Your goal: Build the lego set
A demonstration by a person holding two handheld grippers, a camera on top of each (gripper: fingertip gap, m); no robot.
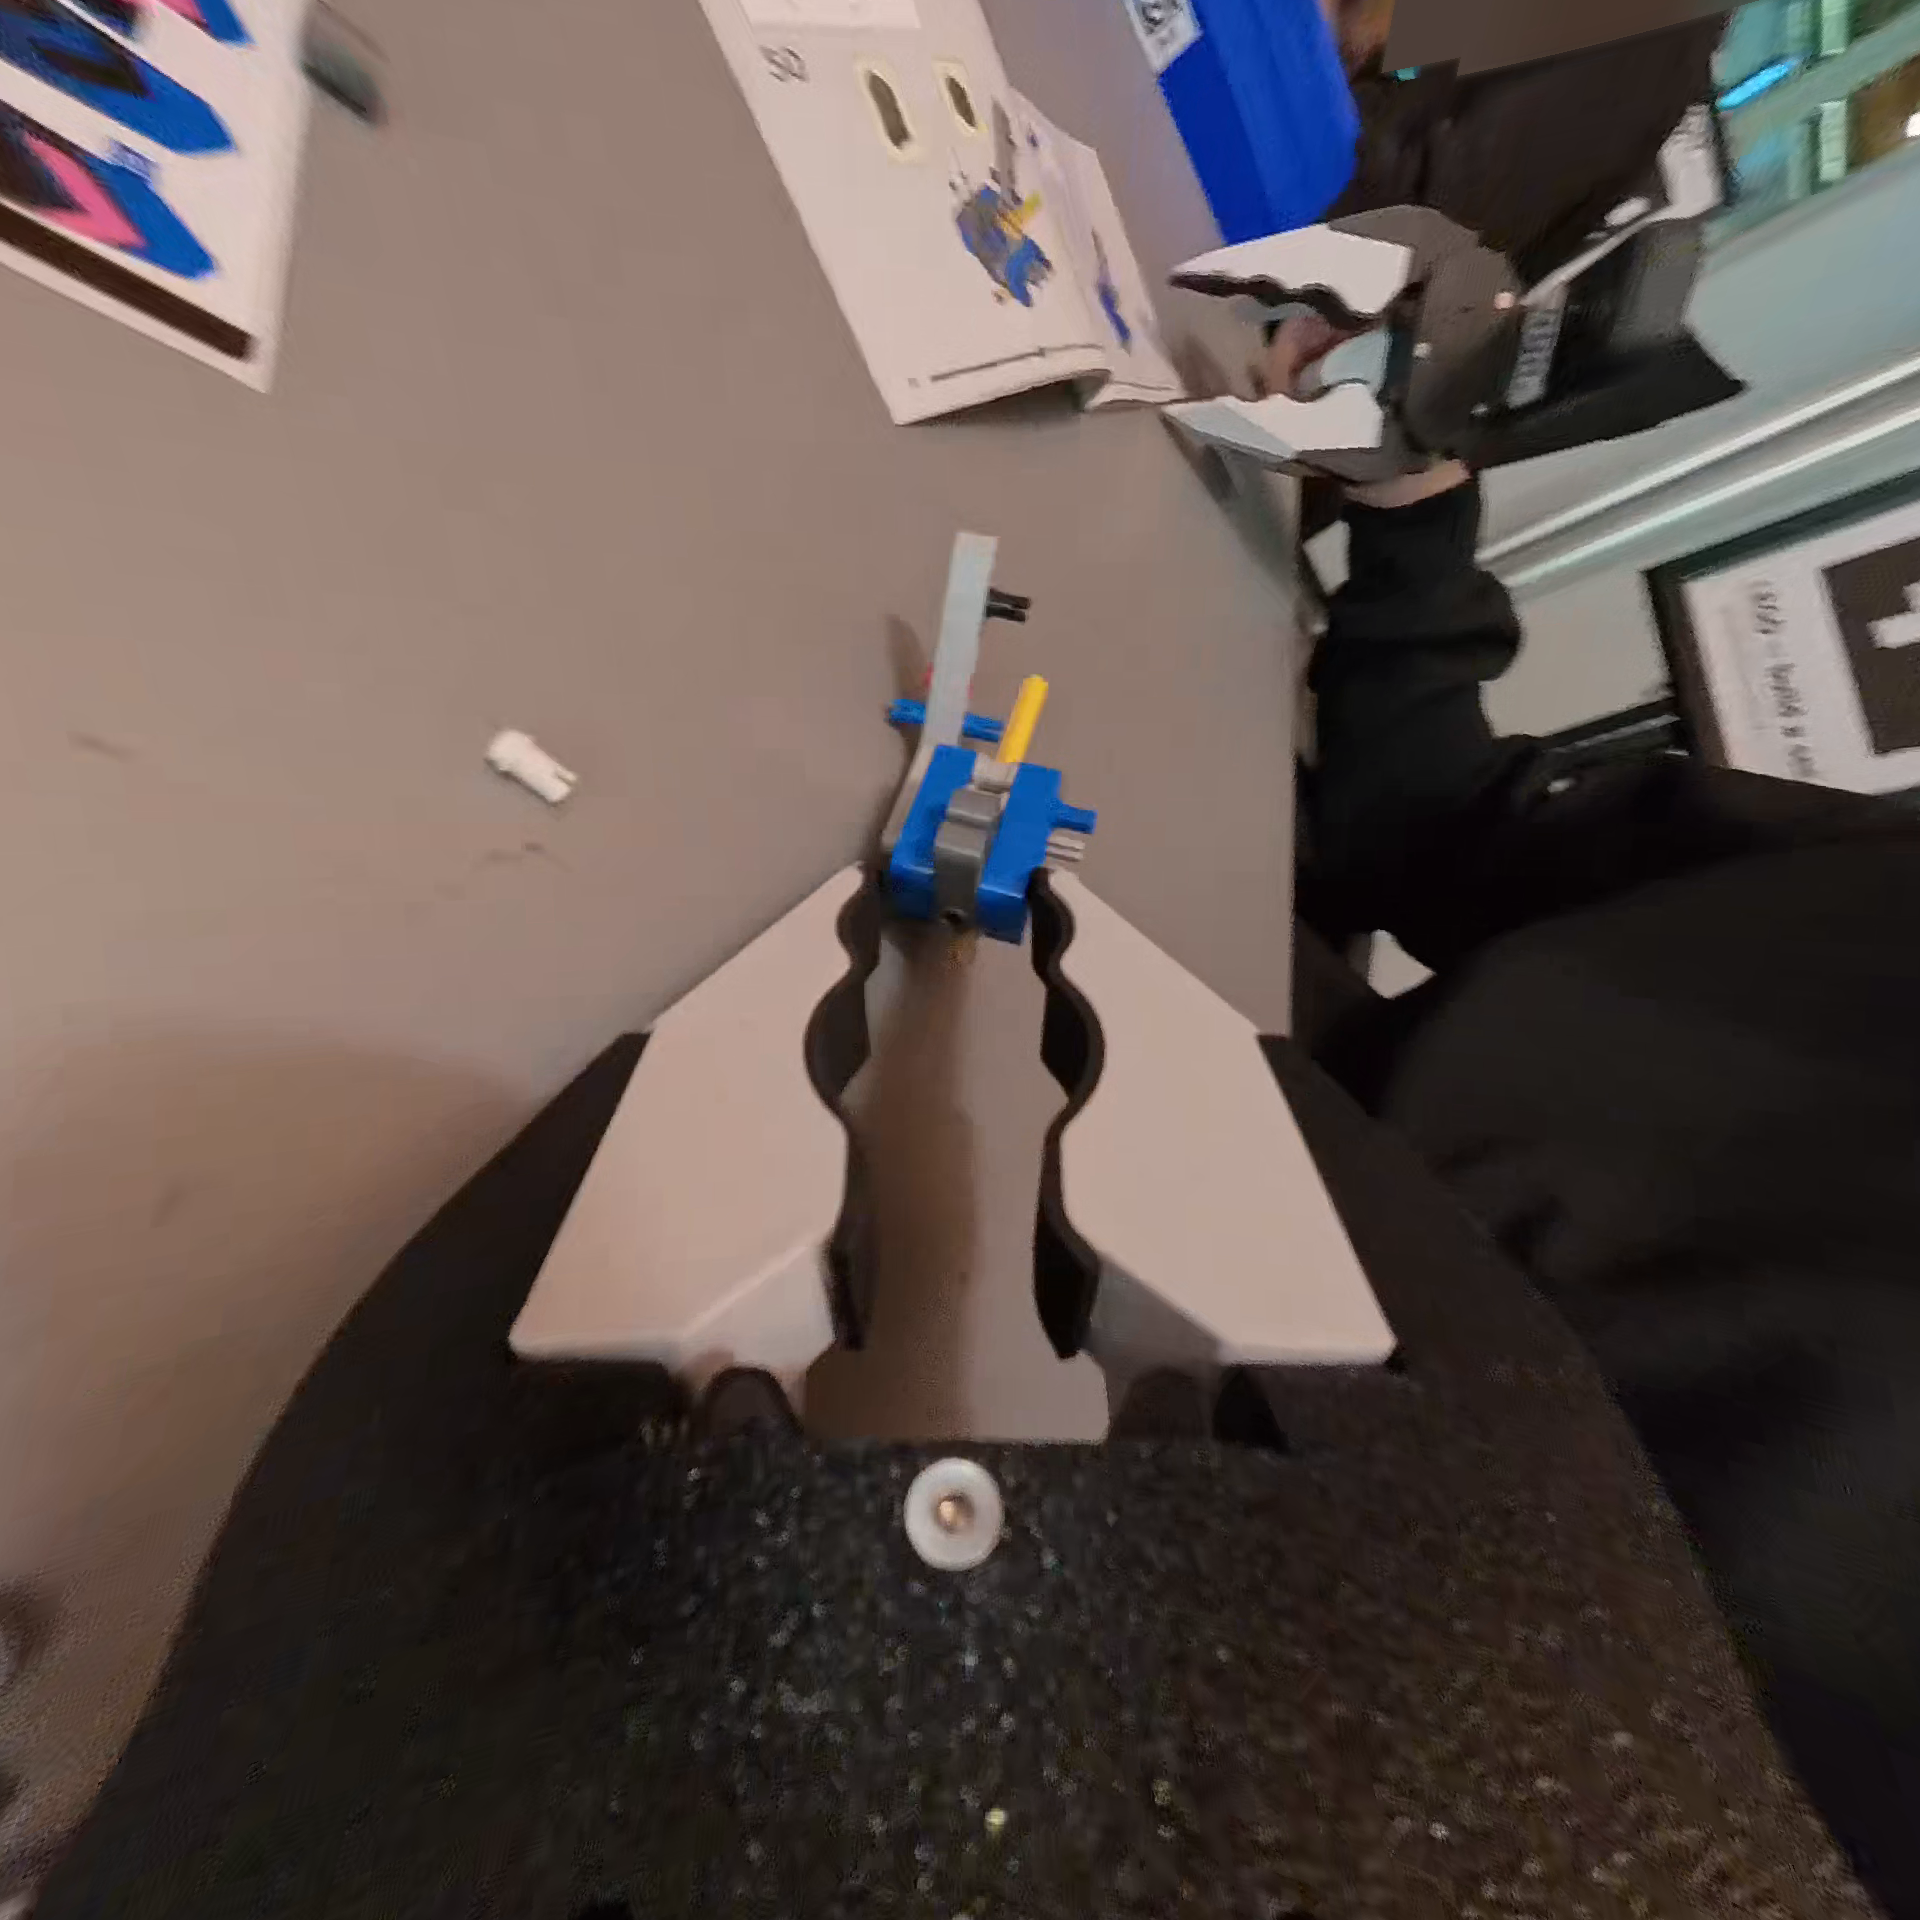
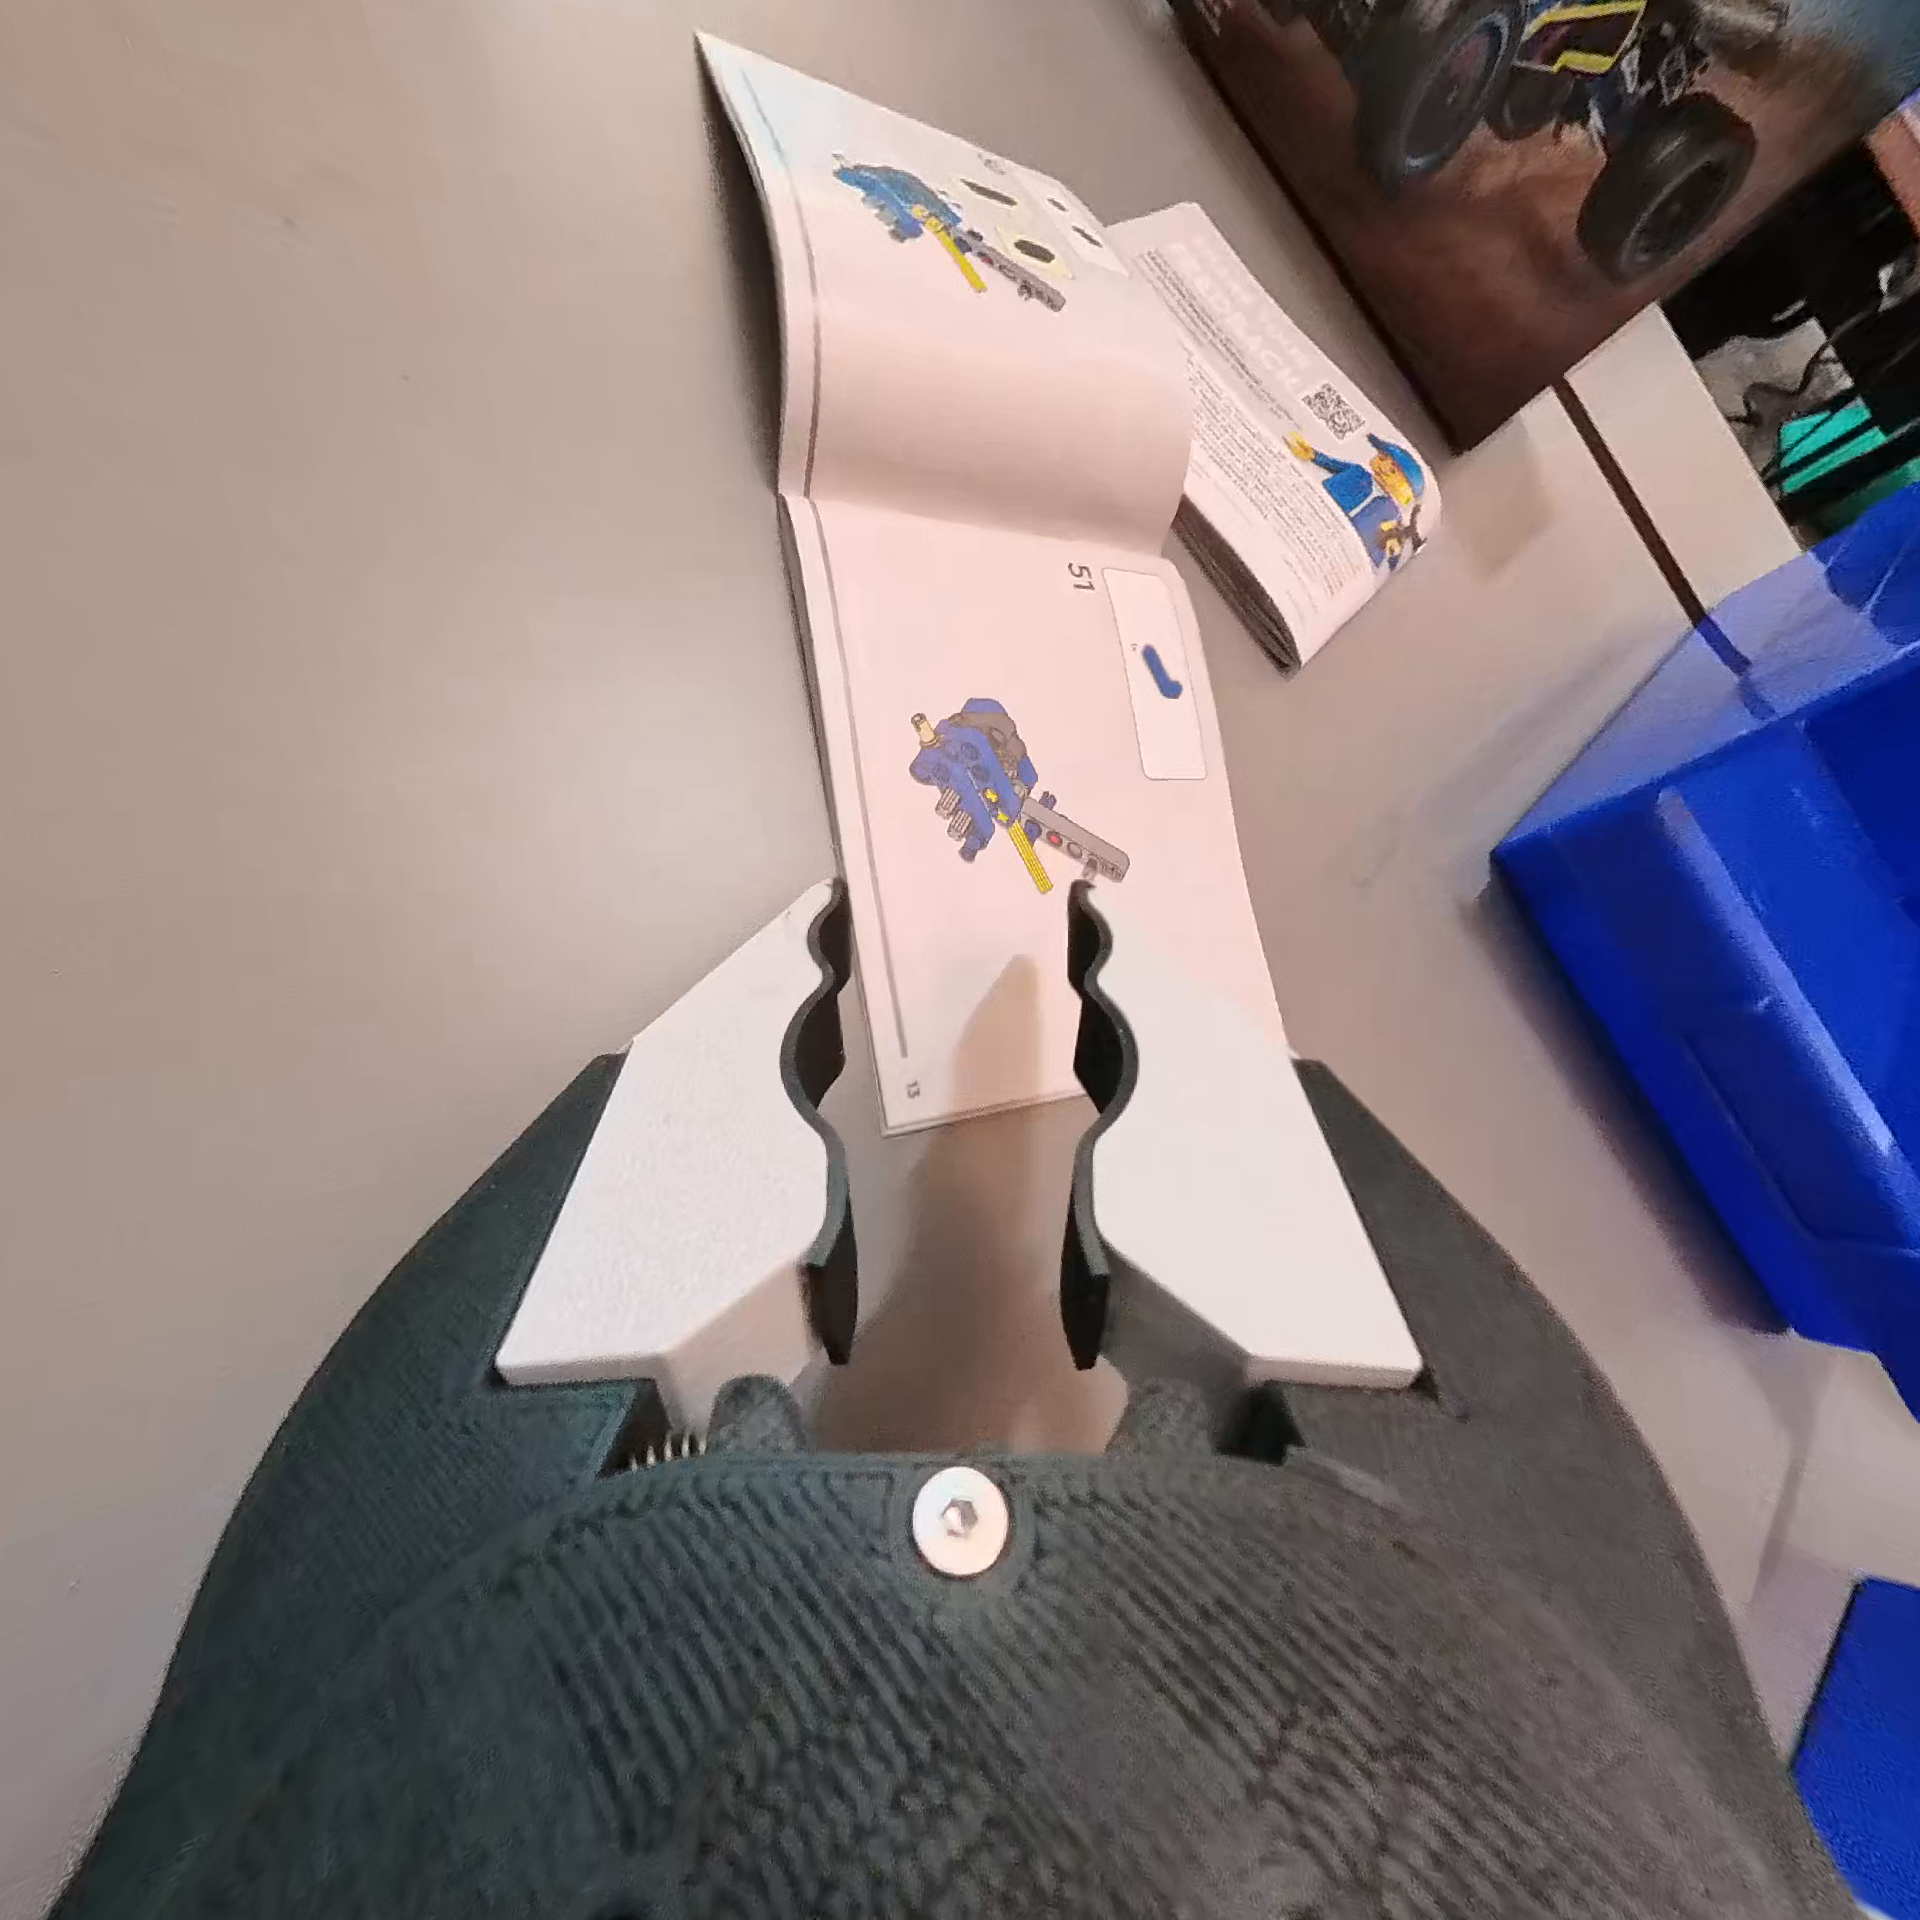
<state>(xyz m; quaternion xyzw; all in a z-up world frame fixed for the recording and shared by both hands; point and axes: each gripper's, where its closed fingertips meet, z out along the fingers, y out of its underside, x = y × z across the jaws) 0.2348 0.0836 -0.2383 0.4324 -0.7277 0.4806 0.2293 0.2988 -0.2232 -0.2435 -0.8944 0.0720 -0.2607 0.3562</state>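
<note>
My left gripper [image 1: 956,904] is shut on a blue and grey lego assembly [image 1: 977,847] at its fingertips. A light grey beam [image 1: 961,634], a yellow axle [image 1: 1023,717] and small blue pins stick out of the assembly. A small white lego piece [image 1: 530,767] lies on the grey table [image 1: 571,520] to the left. My right gripper [image 2: 951,899] is open and empty, above the open instruction booklet [image 2: 987,644]. The right gripper also shows in the left wrist view [image 1: 1205,348], far right, open, near the booklet [image 1: 914,208].
A blue bin [image 2: 1745,935] stands on the right of the right wrist view. A folded leaflet [image 2: 1299,436] lies beyond the booklet, and the dark set box [image 2: 1507,156] stands at the back. A printed sheet [image 1: 114,166] lies at the far left. A person in black [image 1: 1558,831] stands beside the table. Across from one pair of fingers to the other is roughly 30 cm. My left gripper is the nearer one to the small white lego piece [image 1: 530,767]: about 6 cm, against 35 cm.
</note>
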